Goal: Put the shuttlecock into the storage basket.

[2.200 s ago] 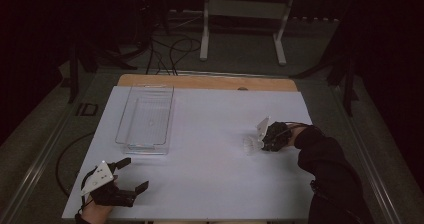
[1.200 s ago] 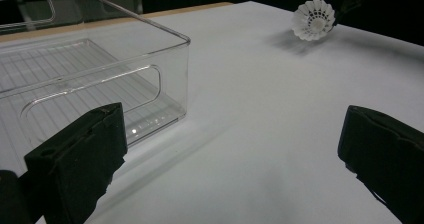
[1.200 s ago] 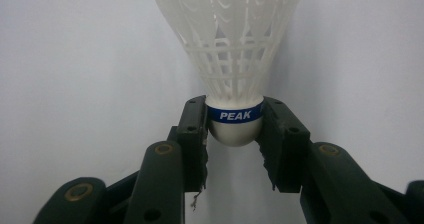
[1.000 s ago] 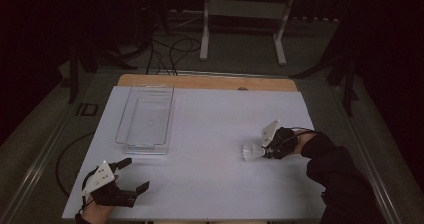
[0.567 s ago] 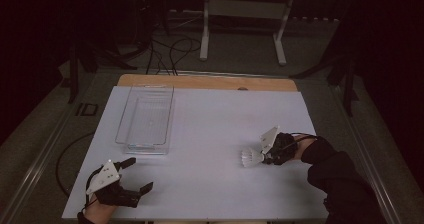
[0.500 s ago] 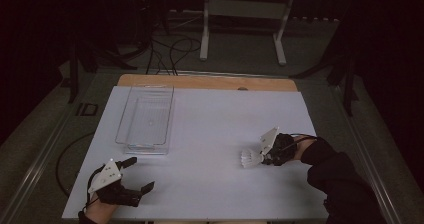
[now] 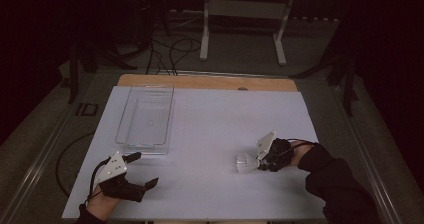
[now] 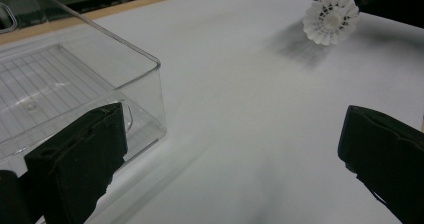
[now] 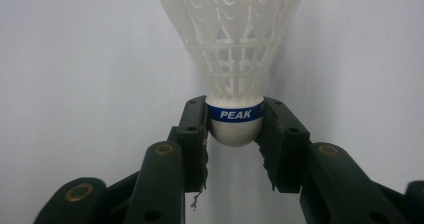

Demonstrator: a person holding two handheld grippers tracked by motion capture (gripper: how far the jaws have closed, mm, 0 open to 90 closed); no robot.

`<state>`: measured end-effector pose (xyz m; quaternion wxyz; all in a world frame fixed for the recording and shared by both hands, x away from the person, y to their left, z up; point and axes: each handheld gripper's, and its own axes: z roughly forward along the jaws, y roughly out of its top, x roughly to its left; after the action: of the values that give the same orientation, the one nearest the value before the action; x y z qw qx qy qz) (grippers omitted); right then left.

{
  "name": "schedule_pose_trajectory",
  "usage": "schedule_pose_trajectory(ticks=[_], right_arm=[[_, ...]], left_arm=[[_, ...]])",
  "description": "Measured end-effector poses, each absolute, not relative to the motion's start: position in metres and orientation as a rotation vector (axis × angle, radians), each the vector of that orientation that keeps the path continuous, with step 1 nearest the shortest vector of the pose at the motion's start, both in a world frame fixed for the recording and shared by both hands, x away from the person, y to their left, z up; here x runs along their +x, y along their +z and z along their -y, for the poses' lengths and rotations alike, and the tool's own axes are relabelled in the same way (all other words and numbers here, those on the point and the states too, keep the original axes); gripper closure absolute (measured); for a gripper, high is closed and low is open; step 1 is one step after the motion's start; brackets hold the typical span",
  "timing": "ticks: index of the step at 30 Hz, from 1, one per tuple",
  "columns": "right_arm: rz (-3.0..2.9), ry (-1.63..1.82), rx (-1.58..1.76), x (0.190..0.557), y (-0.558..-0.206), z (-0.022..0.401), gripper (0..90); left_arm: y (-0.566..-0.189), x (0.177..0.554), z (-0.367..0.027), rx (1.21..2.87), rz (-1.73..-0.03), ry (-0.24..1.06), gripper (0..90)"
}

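A: Where does the high view sit?
B: Above the near edge of the white worktop [image 7: 210,134], looking forward and down; the far edge and the floor beyond show.

A: And the two gripper views?
B: The left looks low across the worktop from its near left corner. The right sits very close, facing the shuttlecock [image 9: 235,59].

A: What do they share?
B: The shuttlecock and the worktop around it.

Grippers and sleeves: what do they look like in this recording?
Both the left gripper and the right gripper are black, each topped by a grey three-cornered plate. The jaws are black with round rivets. A dark cable trails from each. The right forearm wears a black sleeve.
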<state>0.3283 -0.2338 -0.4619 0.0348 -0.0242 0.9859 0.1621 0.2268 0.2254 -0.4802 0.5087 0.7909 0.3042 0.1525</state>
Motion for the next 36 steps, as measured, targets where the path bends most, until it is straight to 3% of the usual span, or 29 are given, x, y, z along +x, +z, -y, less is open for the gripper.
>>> schedule_pose_trajectory(ticks=[20, 27, 36], right_arm=[[-3.052, 0.629, -0.071, 0.313, -0.454, 0.232, 65.5], [-3.057, 0.661, -0.077, 0.31, -0.453, 0.23, 65.5], [-3.04, 0.665, -0.114, 0.308, -0.446, 0.227, 65.6]], left_arm=[[-0.439, 0.251, -0.194, 1.97, -0.675, 0.312, 0.1], [-0.427, 0.259, -0.186, 1.978, -0.692, 0.228, 0.0], [-0.417, 0.268, -0.17, 2.032, -0.657, 0.238, 0.0]])
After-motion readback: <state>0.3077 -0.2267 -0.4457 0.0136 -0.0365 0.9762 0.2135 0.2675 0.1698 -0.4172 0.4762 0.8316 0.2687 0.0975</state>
